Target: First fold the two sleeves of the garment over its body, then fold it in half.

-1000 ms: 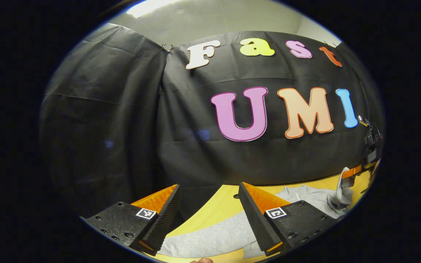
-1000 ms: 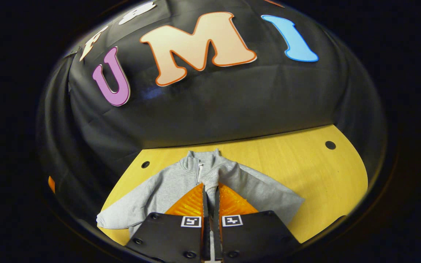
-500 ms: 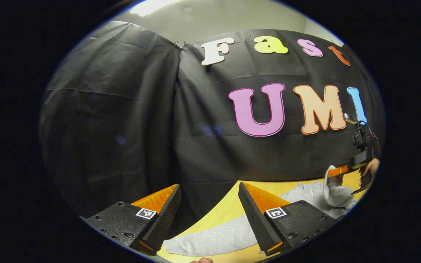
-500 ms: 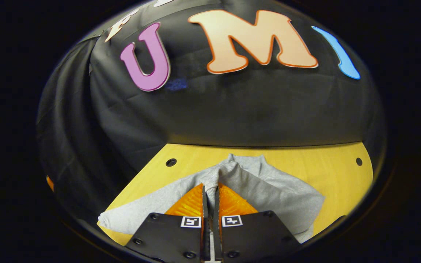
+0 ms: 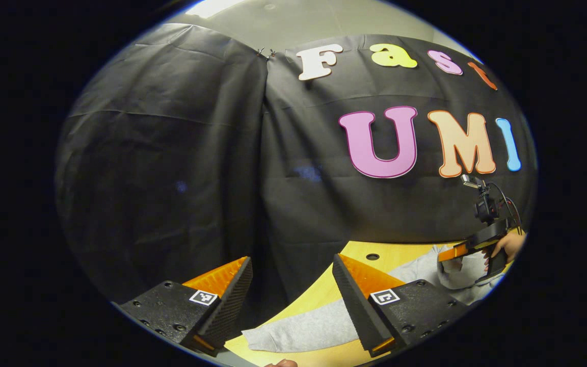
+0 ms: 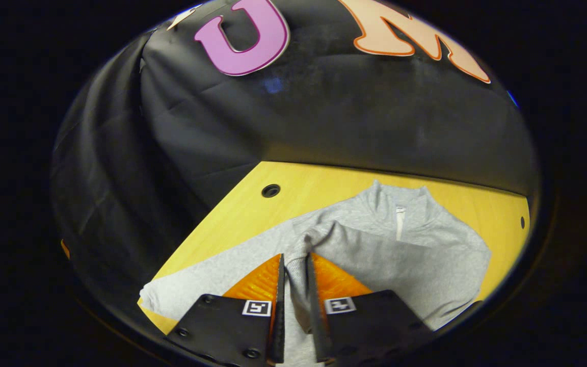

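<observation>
yellow wood table (image 6: 324,186) w/ grey garment (image 6: 375,255) on it

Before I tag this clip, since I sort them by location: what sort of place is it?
Probably a recording booth, not a home: black cloth wall draped behind, a bare yellow wooden table with drilled holes, and one grey garment laid out on it.

Left gripper (image 5: 292,293): your fingers stand wide apart, nothing between them, level and low.
Right gripper (image 6: 294,285): your fingers are nearly together, pinching grey cloth, tilted downward.
Hand (image 5: 506,246): yours, wrapped around the right gripper's handle.
</observation>
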Available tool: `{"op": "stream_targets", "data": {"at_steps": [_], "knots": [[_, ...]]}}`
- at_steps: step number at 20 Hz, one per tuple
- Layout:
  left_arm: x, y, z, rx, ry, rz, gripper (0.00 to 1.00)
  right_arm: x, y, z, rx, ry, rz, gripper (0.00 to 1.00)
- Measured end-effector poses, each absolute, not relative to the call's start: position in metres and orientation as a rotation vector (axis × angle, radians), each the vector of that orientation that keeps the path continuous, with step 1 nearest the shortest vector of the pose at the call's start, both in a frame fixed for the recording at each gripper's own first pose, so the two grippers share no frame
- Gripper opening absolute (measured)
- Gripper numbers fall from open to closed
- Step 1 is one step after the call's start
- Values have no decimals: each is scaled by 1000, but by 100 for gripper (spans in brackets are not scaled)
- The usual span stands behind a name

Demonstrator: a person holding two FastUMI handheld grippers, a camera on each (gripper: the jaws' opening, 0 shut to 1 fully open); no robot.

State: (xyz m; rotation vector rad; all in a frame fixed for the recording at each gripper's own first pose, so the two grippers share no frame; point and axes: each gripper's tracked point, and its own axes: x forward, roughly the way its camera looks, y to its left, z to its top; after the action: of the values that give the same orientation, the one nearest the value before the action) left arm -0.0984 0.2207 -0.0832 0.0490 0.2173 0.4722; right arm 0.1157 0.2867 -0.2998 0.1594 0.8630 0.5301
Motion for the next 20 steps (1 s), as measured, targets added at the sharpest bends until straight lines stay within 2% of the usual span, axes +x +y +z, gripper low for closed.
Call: {"op": "stream_targets", "data": {"at_steps": [1, 3, 4, 6, 8, 11, 20], "knots": [[-98, 219, -90, 43, 228, 468, 94, 117, 292, -291, 169, 832, 555, 34], [-96, 218, -105, 34, 253, 462, 93, 114, 288, -267, 176, 778, 578, 84], [-94, 216, -111, 28, 262, 458, 93, 114, 282, -259, 167, 760, 577, 98], [-92, 213, -126, 6, 286, 447, 93, 117, 268, -245, 142, 712, 564, 94], [-93, 218, -145, -18, 322, 453, 93, 116, 256, -230, 139, 670, 546, 98], [-99, 227, -176, -38, 382, 475, 92, 105, 237, -217, 181, 664, 522, 98], [-135, 276, -273, -139, 587, 596, 93, 90, 176, -233, 134, 682, 417, 98]]}}
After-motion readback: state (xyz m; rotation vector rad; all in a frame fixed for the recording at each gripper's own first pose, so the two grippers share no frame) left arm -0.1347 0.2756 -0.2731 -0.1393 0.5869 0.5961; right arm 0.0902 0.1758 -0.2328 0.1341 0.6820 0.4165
